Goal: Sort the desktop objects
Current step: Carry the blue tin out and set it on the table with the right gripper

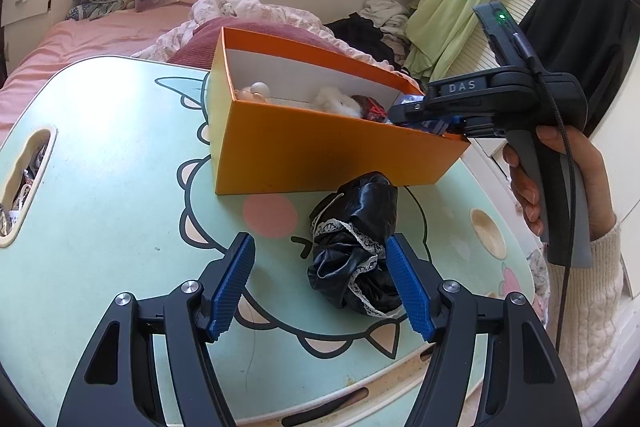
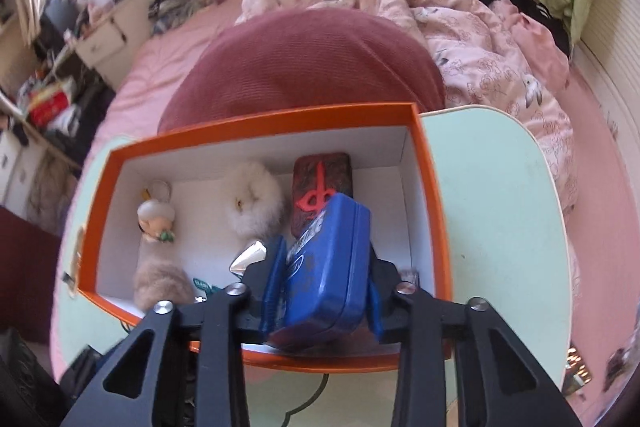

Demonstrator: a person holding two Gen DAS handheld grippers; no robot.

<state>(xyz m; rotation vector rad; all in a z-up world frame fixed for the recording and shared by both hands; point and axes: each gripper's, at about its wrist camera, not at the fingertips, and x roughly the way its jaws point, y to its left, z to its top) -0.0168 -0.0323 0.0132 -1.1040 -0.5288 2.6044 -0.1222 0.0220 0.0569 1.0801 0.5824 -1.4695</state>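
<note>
Orange cardboard box (image 2: pixel 424 163), white inside, is the landmark; it stands on a mint-green lap table (image 1: pixel 100 155) printed with a cartoon animal, with a bed behind the box.

Right gripper (image 2: pixel 324 291): poised over the box's near right corner, tilted down into it. Blue pads (image 2: pixel 274 291) sit against both sides of a blue tin case (image 2: pixel 332 267); jaws pinch the case, which hangs tilted above the box floor, its lower end over the box's near wall. In the left wrist view the same gripper reaches in over the right end of the box, held by a hand (image 1: pixel 560 183) in a cream knitted sleeve (image 1: pixel 592 311).

Inside the box:
- dark red patterned case (image 2: pixel 320 175) with a red symbol, flat toward the far wall, partly behind the blue tin
- white fluffy pompom (image 2: pixel 254 203), left of the red case
- small pale doll charm (image 2: pixel 156 221) on a ring, near the left wall
- beige fur ball (image 2: pixel 160 285), near-left corner
- small silver wrapper (image 2: pixel 250 255), just left of the gripper

Left gripper (image 1: pixel 320 287): in front of the box, low over the table. Jaws spread wide, nothing pinched. Black glossy bundle with white lace trim (image 1: pixel 356 247) lies on the table in front of the box's near wall, next to the right-hand pad; contact cannot be told.
</note>
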